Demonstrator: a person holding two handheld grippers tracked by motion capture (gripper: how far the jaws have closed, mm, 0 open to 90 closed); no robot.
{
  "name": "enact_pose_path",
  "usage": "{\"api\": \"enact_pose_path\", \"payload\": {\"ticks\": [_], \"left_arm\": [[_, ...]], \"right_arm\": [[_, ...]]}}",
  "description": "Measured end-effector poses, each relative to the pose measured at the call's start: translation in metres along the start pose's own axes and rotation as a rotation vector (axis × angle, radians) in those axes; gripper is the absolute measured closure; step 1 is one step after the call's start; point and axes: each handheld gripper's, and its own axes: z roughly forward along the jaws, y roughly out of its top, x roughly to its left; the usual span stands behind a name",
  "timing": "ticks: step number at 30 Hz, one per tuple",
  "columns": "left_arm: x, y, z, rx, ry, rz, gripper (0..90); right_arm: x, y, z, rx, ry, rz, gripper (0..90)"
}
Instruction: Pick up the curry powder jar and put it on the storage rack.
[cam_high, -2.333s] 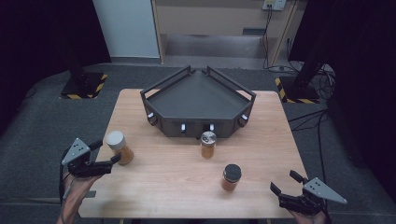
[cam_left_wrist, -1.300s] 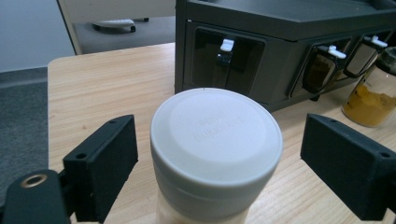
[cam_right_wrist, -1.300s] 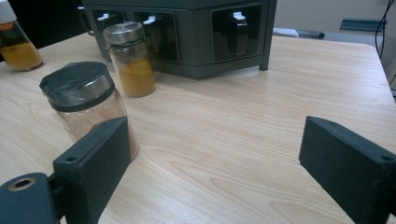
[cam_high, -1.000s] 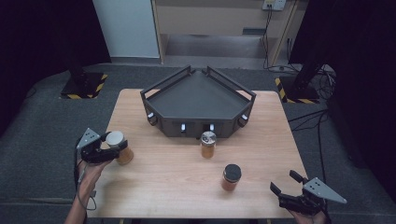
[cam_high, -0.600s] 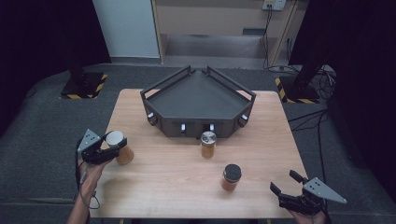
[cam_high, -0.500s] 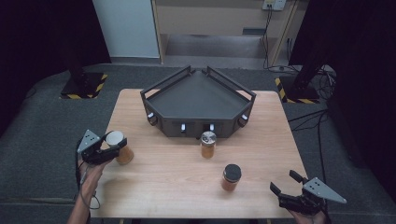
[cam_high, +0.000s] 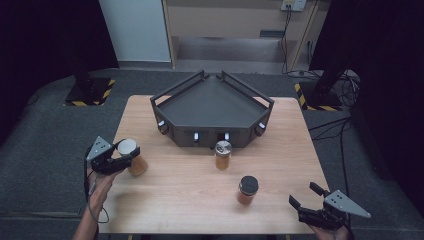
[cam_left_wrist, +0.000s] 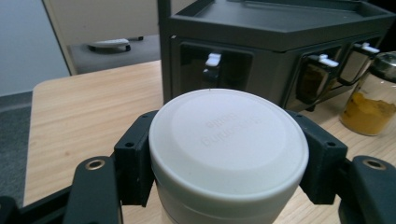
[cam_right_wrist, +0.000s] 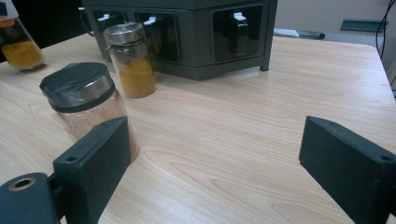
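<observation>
A jar of orange powder with a white lid (cam_high: 135, 162) stands at the table's left. My left gripper (cam_high: 128, 156) is shut on it. In the left gripper view both black pads press the sides of the white lid (cam_left_wrist: 228, 140). My right gripper (cam_high: 305, 195) rests open at the front right corner with nothing between its fingers (cam_right_wrist: 93, 154). A black-lidded jar (cam_high: 247, 190) of brownish powder stands just to its left, close beside the left pad in the right gripper view. A silver-lidded jar (cam_high: 222, 155) of yellow powder stands in front of the dark rack (cam_high: 210, 132).
The dark three-sided rack (cam_right_wrist: 196, 37) with small clips on its front panels takes up the table's far middle. Bare wood lies between the jars and along the right side (cam_right_wrist: 280, 107). A person's forearm comes in at the bottom left (cam_high: 90, 215).
My left gripper came in from the left around the white-lidded jar, and its jaws have closed on the jar. The right gripper and the other two jars kept their places.
</observation>
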Motion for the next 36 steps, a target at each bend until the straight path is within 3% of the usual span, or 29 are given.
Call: {"api": "enact_pose_path", "payload": {"ticks": [11, 17, 23, 30, 36], "left_arm": [[-0.007, 0.036, 0.014, 0.008, -0.094, 0.040, 32.3], [-0.010, 0.049, 0.021, 0.004, -0.132, 0.031, 32.3], [-0.020, 0.071, 0.032, 0.019, -0.149, 0.063, 32.3], [-0.024, 0.085, 0.039, 0.020, -0.164, 0.067, 32.3], [-0.032, 0.109, 0.046, 0.032, -0.177, 0.094, 32.3]], "right_arm": [[0.000, 0.000, 0.000, -0.001, 0.000, 0.001, 9.1], [0.000, 0.000, 0.000, -0.002, 0.001, 0.001, 9.1], [-0.001, -0.001, 0.000, -0.003, 0.002, 0.002, 9.1], [-0.001, -0.001, 0.000, -0.003, 0.003, 0.002, 9.1], [-0.001, -0.001, 0.000, -0.002, 0.004, 0.002, 9.1]]}}
